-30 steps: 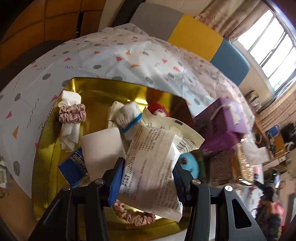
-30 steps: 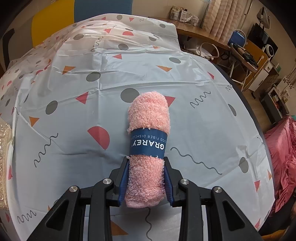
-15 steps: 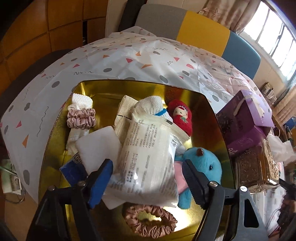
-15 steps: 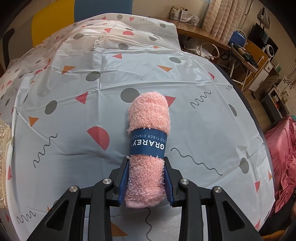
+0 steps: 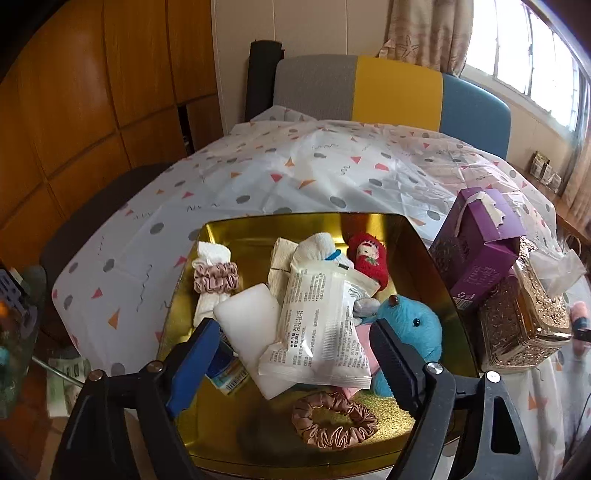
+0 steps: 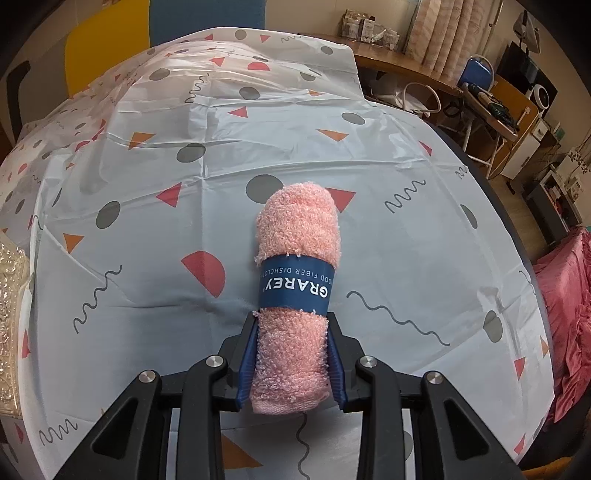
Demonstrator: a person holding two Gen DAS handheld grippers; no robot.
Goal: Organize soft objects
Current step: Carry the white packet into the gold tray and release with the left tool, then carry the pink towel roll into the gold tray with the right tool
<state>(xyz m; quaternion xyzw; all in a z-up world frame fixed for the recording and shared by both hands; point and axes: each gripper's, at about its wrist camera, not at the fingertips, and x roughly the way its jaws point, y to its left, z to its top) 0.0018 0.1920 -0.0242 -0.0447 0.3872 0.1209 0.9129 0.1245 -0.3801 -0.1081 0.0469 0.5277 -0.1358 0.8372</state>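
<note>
The left gripper [image 5: 291,354] had just been opening, clear of the white plastic-wrapped packet [image 5: 317,325] lying in the shiny gold tray [image 5: 417,251]. The right gripper [image 6: 291,354] clamped the rolled pink dishcloth [image 6: 295,291] above the patterned tablecloth [image 6: 147,221]; carrying it to the tray looked next.

Wood panels [image 5: 92,110] line the left wall. A grey, yellow and blue bench back [image 5: 391,94] stands behind the worktop, under a bright window [image 5: 535,66] with curtains [image 5: 424,33]. A wooden desk [image 6: 491,99] stands right.
</note>
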